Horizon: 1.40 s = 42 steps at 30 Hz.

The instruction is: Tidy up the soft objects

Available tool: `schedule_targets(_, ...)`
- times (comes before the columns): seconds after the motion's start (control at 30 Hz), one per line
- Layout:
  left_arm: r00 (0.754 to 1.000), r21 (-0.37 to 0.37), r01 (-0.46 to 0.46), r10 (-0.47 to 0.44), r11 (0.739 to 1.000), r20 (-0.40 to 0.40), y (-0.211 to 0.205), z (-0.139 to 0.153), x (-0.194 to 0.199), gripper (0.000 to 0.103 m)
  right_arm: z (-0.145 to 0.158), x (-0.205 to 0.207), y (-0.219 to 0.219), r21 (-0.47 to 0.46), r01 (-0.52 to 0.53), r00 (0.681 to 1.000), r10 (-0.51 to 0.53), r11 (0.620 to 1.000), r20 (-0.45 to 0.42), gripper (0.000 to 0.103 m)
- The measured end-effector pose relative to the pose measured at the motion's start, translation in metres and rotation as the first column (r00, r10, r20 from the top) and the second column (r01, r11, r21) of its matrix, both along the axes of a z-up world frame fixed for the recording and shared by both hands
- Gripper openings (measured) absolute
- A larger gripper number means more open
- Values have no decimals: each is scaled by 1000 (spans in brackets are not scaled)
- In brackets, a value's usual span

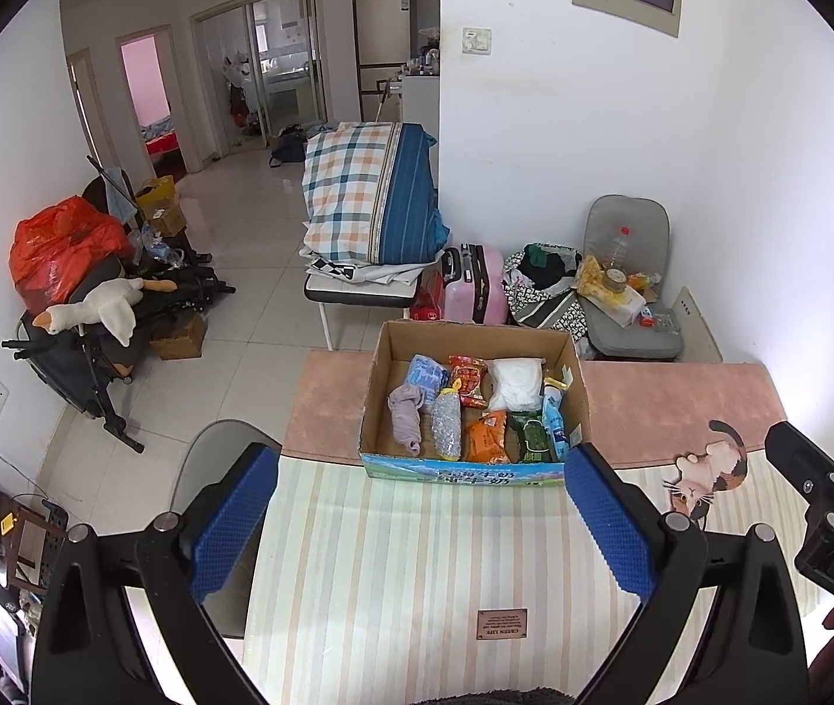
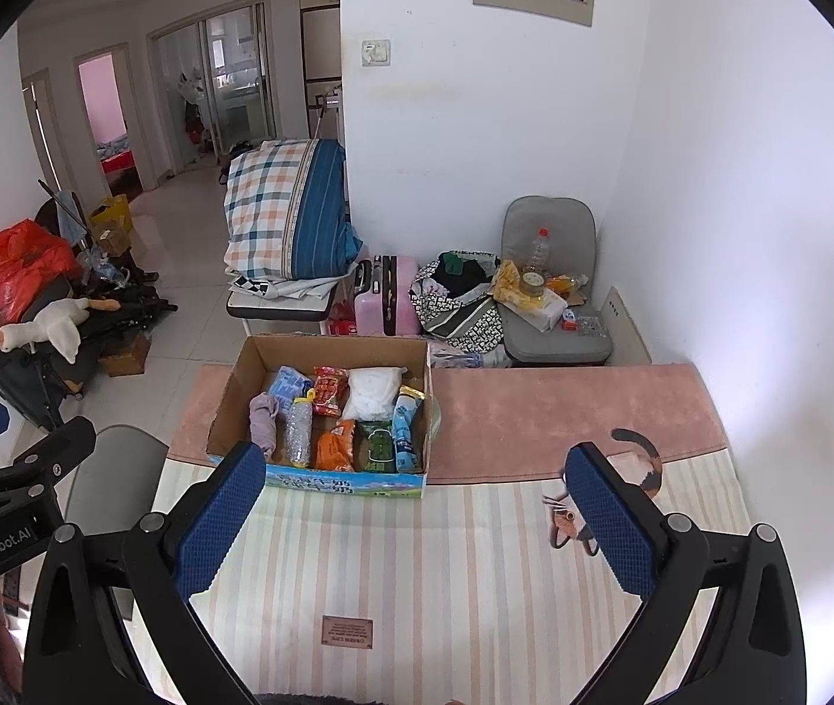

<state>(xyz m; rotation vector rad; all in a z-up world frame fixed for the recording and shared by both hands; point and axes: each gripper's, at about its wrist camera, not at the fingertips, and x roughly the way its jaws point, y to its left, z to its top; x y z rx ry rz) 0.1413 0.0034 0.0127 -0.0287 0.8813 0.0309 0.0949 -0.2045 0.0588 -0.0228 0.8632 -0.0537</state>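
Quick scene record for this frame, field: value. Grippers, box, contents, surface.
left gripper: open, empty, above the striped mat
right gripper: open, empty, above the striped mat
box: open cardboard, on the table straight ahead of the left gripper
contents: purple cloth, white bag, orange packet, other packets
surface: striped mat with pink mat behind

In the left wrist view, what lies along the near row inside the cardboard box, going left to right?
Purple cloth → clear bubble-wrap roll → orange packet → dark green packet → light blue packet, which leans against the cardboard box at its right wall.
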Motion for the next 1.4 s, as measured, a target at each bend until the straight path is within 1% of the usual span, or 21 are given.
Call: schedule_targets(1.4, 1000, 6, 8, -8, 1000, 14, -2, -2, 4, 100, 6, 8, 1, -46, 11, 1000, -11, 999, 19, 103)
